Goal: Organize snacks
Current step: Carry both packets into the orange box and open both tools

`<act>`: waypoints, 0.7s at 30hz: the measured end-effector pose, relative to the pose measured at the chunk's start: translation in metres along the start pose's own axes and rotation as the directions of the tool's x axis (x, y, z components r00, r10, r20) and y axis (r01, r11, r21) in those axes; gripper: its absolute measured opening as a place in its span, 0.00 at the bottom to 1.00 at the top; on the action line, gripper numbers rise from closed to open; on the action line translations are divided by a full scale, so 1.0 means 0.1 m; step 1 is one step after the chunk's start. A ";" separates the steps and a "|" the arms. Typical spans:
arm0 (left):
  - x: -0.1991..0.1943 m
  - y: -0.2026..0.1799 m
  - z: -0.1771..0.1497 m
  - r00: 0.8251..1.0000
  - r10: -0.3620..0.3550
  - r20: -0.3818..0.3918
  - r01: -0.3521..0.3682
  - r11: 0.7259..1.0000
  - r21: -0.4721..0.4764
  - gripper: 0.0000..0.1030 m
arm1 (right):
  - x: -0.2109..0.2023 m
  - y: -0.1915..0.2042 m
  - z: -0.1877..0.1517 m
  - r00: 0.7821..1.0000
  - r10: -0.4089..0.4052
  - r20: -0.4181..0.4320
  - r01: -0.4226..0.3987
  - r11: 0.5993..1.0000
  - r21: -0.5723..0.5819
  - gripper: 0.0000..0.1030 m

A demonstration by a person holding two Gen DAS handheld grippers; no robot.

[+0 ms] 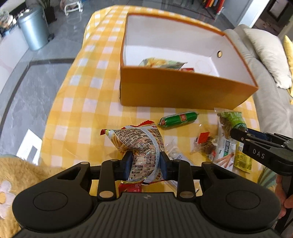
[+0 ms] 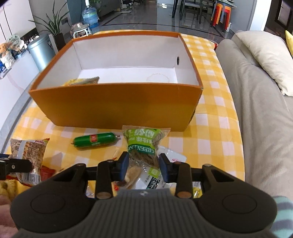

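**Both claws on snack packets before the orange box**

A yellow-and-white checked tablecloth (image 1: 87, 95) covers the table, with grey stone floor around it, a silver bin (image 1: 33, 29) off to the left, a potted plant (image 2: 53, 23) and a water jug (image 2: 89, 15) further back, and a grey sofa (image 2: 256, 109) with a cream cushion along the right side. The open orange box (image 2: 113, 108) with white inside walls stands in the middle of the cloth, and a yellow packet (image 2: 80, 81) lies in its near left corner.

The left gripper (image 1: 145, 164) has its blue pads pressed into the lower part of a printed biscuit-stick packet (image 1: 139, 141), held in front of the box. The right gripper (image 2: 143, 168) sits with its jaws partly closed either side of a green-labelled packet (image 2: 142, 144); whether the pads actually pinch it I cannot tell. A green sausage (image 2: 96, 140) lies on the cloth between the two claws, just before the box wall, and more small packets (image 1: 221, 153) lie loose under the right claw
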State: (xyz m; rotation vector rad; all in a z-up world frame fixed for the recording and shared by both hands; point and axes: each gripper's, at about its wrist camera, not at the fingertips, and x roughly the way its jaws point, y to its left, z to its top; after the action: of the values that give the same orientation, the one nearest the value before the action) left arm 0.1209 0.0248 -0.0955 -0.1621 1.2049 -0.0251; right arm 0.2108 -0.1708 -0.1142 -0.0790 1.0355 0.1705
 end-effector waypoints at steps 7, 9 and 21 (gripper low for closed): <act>-0.35 -0.12 0.00 0.997 -0.014 0.076 0.009 0.997 0.074 0.34 | -0.36 -0.02 -0.04 0.999 0.032 0.029 -0.032 0.999 0.020 0.33; -0.44 -0.15 0.02 0.995 -0.025 0.096 0.016 0.996 0.090 0.34 | -0.46 -0.05 -0.03 0.999 0.044 0.032 -0.045 0.998 0.035 0.33; -0.84 -0.29 0.39 0.971 -0.133 0.200 0.100 0.980 0.170 0.34 | -0.97 -0.21 0.20 0.990 0.117 0.082 -0.123 0.990 0.069 0.33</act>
State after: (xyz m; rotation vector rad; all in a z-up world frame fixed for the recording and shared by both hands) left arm 0.1286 0.0090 0.0003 -0.0929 0.9762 -0.2023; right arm 0.1830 -0.1982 -0.0205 0.0571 0.9681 0.2426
